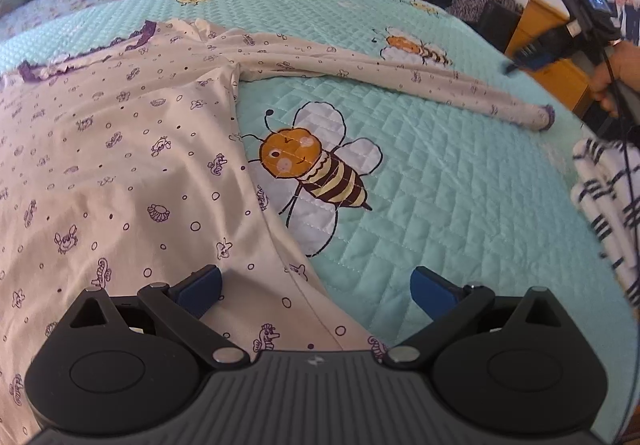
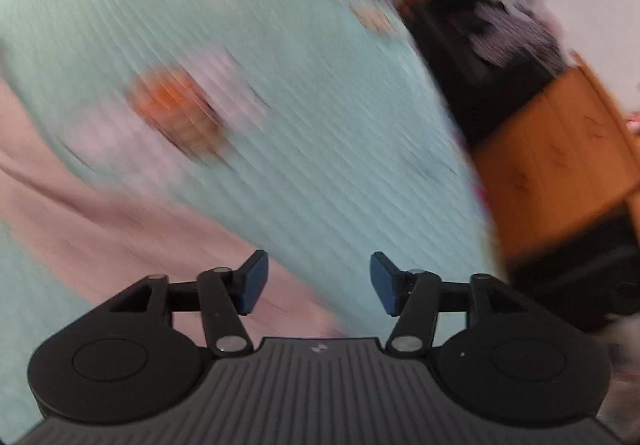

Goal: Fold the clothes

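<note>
A pale pink long-sleeved top (image 1: 120, 165) with small purple prints lies flat on the bed. Its sleeve (image 1: 380, 73) stretches out to the right and ends in a purple cuff (image 1: 546, 119). My left gripper (image 1: 316, 291) hovers open over the top's lower hem, nothing between its blue pads. The right gripper (image 1: 532, 57) appears in the left wrist view at the far right, held in a hand above the cuff and clear of it. In the blurred right wrist view my right gripper (image 2: 319, 281) stands open over the sleeve (image 2: 100, 225), with nothing gripped.
The bed carries a mint quilted cover (image 1: 440, 185) with bee pictures (image 1: 312, 169). A striped white and navy cloth (image 1: 608, 205) lies at the bed's right edge. An orange wooden cabinet (image 2: 560, 157) and dark furniture (image 2: 472, 57) stand beyond that edge.
</note>
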`<state>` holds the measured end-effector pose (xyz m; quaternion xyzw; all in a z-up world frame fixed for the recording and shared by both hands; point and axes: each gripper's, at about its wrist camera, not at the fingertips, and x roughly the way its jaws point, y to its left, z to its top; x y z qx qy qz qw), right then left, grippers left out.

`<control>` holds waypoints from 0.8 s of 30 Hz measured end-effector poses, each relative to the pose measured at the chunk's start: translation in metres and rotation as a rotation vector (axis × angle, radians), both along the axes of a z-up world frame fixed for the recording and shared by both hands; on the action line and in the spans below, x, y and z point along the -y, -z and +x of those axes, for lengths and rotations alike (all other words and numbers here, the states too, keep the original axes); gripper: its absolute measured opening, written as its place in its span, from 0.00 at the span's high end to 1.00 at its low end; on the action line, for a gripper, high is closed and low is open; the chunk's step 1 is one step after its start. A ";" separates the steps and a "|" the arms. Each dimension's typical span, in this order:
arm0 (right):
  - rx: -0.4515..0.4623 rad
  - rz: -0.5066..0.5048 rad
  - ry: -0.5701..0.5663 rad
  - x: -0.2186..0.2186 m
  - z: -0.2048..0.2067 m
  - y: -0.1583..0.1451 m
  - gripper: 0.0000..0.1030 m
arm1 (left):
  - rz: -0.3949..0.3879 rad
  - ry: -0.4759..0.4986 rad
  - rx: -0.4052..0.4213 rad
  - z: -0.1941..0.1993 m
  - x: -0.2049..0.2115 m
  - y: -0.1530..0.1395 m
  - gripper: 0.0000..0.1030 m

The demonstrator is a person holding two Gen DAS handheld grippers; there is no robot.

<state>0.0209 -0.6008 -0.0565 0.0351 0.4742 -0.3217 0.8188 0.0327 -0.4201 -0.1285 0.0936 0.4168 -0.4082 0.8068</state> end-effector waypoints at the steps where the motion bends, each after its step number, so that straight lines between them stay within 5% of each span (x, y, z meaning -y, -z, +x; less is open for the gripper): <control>1: 0.078 0.059 -0.028 -0.007 0.008 -0.005 0.37 | -0.013 0.003 -0.009 0.001 -0.003 -0.001 0.00; 3: 0.176 0.190 -0.091 -0.020 0.034 -0.004 0.37 | -0.022 0.017 -0.001 0.000 -0.009 -0.004 0.00; 5: 0.170 0.209 -0.150 -0.039 0.068 0.005 0.37 | -0.023 0.031 0.020 -0.002 -0.015 -0.005 0.00; 12: 0.019 0.129 -0.317 -0.084 0.163 0.046 0.37 | -0.002 0.050 0.101 0.002 -0.037 0.000 0.00; 15: 0.048 0.159 -0.319 -0.080 0.168 0.052 0.38 | -0.023 0.042 0.072 0.009 -0.043 0.007 0.00; 17: 0.078 0.209 -0.325 -0.076 0.164 0.052 0.44 | -0.039 0.047 0.079 0.009 -0.045 0.010 0.00; 22: 0.098 0.244 -0.385 -0.085 0.160 0.051 0.80 | -0.043 0.069 0.160 0.001 -0.043 0.020 0.00; 24: 0.088 0.220 -0.400 -0.092 0.161 0.050 0.85 | -0.043 0.070 0.176 0.000 -0.042 0.021 0.00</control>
